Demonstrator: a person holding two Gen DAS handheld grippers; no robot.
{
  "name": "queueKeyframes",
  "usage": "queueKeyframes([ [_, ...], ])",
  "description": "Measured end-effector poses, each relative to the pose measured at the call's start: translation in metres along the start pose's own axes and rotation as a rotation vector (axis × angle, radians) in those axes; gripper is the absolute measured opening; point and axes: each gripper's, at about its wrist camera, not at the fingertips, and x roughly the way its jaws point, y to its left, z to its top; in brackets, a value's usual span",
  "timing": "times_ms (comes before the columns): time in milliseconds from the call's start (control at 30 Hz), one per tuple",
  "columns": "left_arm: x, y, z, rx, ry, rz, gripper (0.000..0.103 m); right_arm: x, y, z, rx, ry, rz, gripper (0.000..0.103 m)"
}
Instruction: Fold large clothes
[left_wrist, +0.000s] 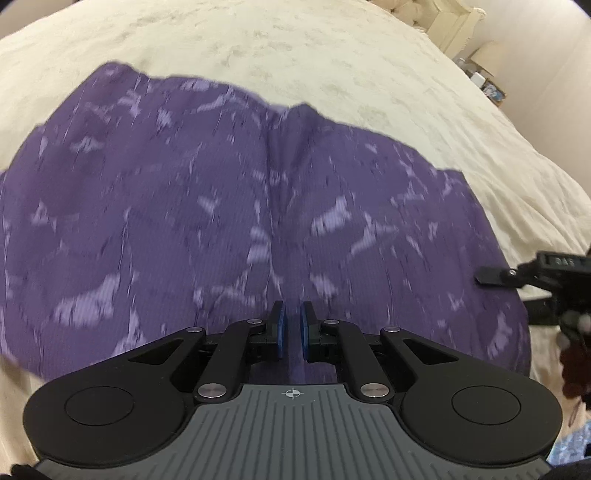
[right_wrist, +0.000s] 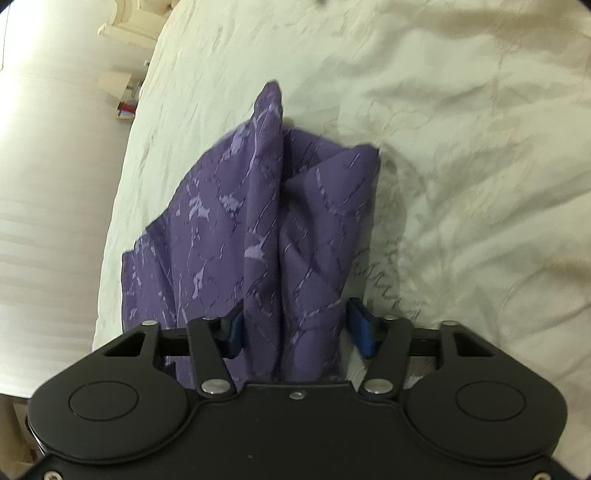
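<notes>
A purple patterned garment (left_wrist: 229, 206) lies spread on the cream bedspread (left_wrist: 295, 48). My left gripper (left_wrist: 291, 325) hovers over its near edge with the blue pads close together, a narrow gap between them, and fabric visible in the gap. In the right wrist view the garment (right_wrist: 266, 229) is bunched in upright folds that run between the fingers of my right gripper (right_wrist: 297, 328). The blue pads (right_wrist: 364, 332) stand wide apart around the cloth. The right gripper also shows in the left wrist view (left_wrist: 532, 273), at the garment's right edge.
The bed's left edge drops to a pale floor (right_wrist: 48, 221) in the right wrist view. A cream headboard or cabinet (left_wrist: 454, 26) and small boxes (left_wrist: 487, 77) stand at the far right beyond the bed. The bedspread (right_wrist: 461, 147) is rumpled to the right.
</notes>
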Motion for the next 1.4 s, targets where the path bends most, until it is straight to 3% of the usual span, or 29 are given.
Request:
queueKeyframes([
  [100,0.004,0.008,-0.001,-0.019,0.004,-0.016,0.01,0.001,0.014,-0.001,-0.029,0.001,-0.005,0.028],
  [167,0.007,0.012,-0.001,-0.013,0.011,-0.021,0.01,-0.003,0.027,0.0,-0.048,-0.007,-0.004,0.025],
  [467,0.006,0.038,0.006,-0.013,0.046,-0.123,0.01,-0.037,0.12,-0.005,-0.112,-0.024,0.095,0.023],
  [600,-0.007,0.055,0.007,0.055,0.053,-0.115,0.01,-0.03,0.169,-0.01,-0.123,-0.039,0.143,0.024],
  [767,-0.025,0.094,0.003,0.109,0.093,-0.117,0.01,0.001,0.232,-0.02,-0.187,-0.017,0.162,0.024],
  [867,-0.043,0.118,0.003,0.104,0.084,-0.18,0.01,0.03,0.263,-0.028,-0.22,0.001,0.173,0.024],
  [967,-0.066,0.137,0.005,0.144,0.045,-0.132,0.012,0.07,0.287,-0.037,-0.241,0.03,0.156,0.024],
  [1067,-0.085,0.171,0.008,0.115,0.015,-0.105,0.012,0.111,0.302,-0.049,-0.263,0.063,0.116,0.024],
  [1233,-0.112,0.223,0.013,0.029,-0.027,-0.037,0.012,0.159,0.314,-0.068,-0.288,0.095,0.039,0.029],
  [1333,-0.126,0.246,0.017,-0.027,-0.054,-0.003,0.013,0.173,0.311,-0.072,-0.279,0.098,0.004,0.044],
  [1400,-0.136,0.256,0.018,-0.06,-0.078,0.007,0.013,0.182,0.309,-0.076,-0.269,0.098,0.001,0.06],
])
